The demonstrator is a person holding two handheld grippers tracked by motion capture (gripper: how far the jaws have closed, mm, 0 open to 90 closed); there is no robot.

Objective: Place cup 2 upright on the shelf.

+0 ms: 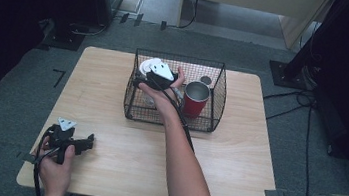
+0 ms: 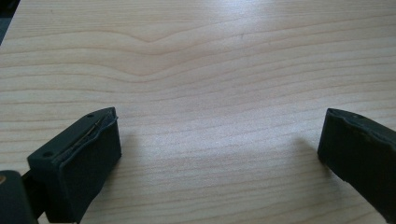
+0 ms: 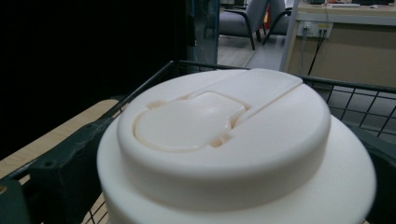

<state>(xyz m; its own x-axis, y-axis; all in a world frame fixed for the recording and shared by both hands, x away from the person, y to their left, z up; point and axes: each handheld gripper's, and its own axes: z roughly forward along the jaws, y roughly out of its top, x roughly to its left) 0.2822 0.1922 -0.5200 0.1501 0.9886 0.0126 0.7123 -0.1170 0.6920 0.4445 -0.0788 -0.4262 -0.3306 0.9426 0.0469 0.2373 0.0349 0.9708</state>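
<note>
Wire basket (image 1: 218, 91): red cup (image 1: 195, 98), white-lidded jar (image 3: 233, 149) between parted right tongs (image 1: 151, 77); left tongs (image 2: 219, 154) apart.

On my light wooden table (image 1: 236, 156) sits a black wire basket (image 1: 216, 90) — inside it, a red cup with a metal rim (image 1: 195, 99), upright. Grey carpet (image 1: 306, 159) surrounds the table — black cables (image 1: 307, 107) trail across it.

The bottle (image 3: 233, 154) runs off the bottom of the right gripper view, its body unseen; from above, the right hand (image 1: 163, 94) and right gripper (image 1: 157, 78) cover most of it. The small round thing (image 1: 206, 79) in the basket (image 1: 218, 98) is too small to tell
</note>
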